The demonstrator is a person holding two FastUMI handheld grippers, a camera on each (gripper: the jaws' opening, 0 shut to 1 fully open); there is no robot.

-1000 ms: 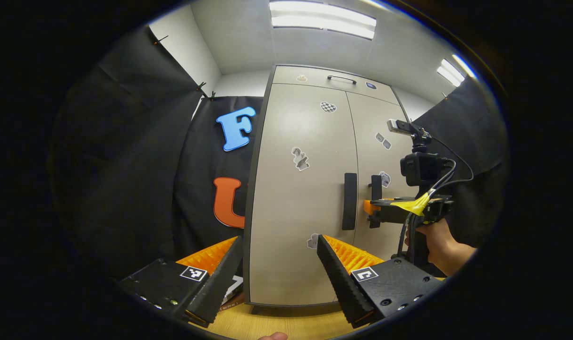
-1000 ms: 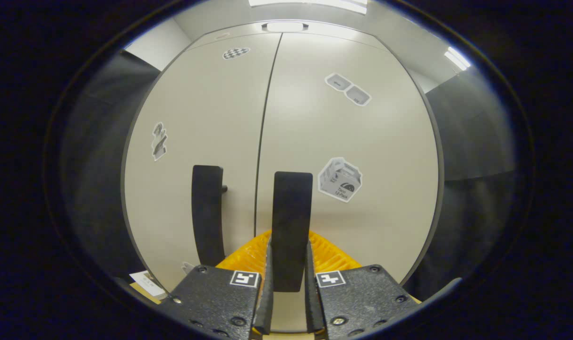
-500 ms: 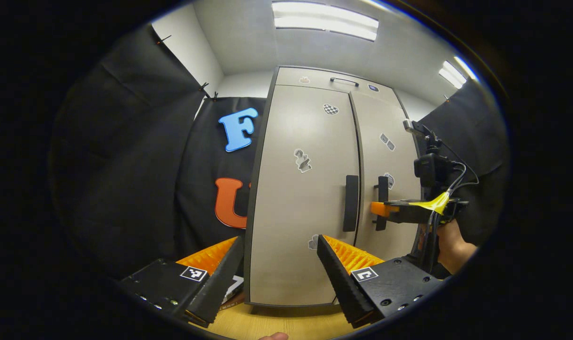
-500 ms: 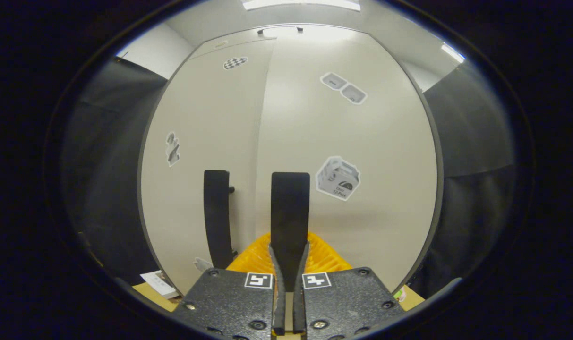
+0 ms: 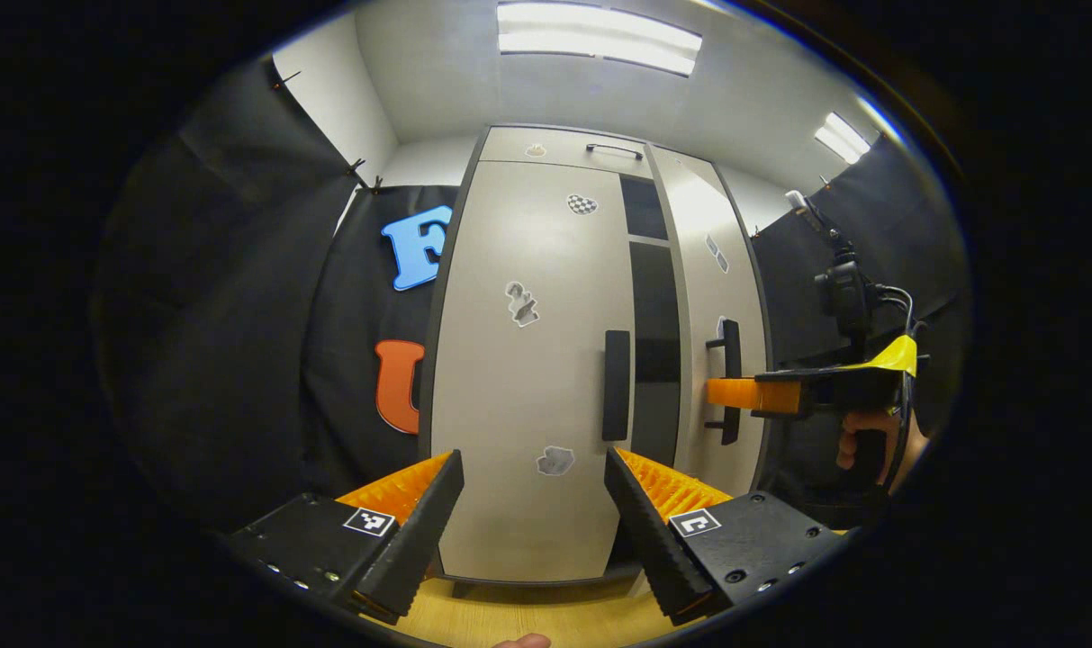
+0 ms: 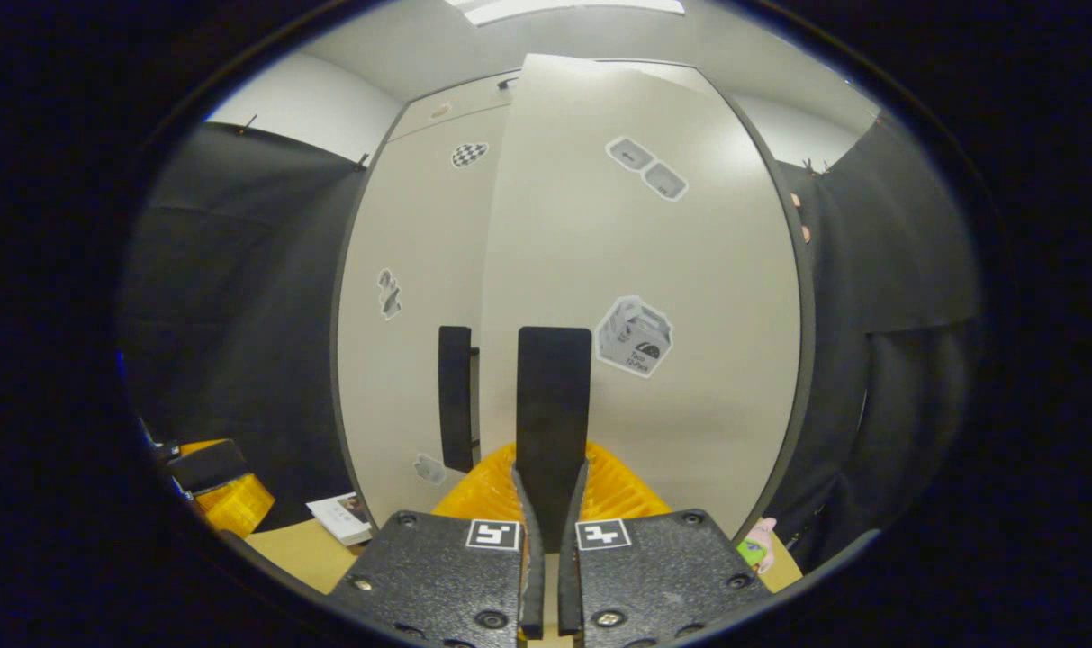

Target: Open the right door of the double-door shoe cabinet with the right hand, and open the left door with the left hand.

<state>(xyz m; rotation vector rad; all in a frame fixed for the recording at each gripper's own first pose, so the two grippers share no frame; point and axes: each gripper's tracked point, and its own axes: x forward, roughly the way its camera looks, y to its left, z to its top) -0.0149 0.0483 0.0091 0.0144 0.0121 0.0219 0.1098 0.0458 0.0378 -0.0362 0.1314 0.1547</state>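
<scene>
The right gripper (image 6: 546,504) is squeezing the flat black handle (image 6: 553,396) of the tall beige right door (image 6: 645,270), which is standing partly open. The left gripper (image 5: 532,513) is hanging with fingers wide apart, away from the closed beige left door (image 5: 527,360) and its black handle (image 5: 616,384).

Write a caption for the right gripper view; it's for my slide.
Right gripper shut on the right door's handle, right door swung partly open.
</scene>
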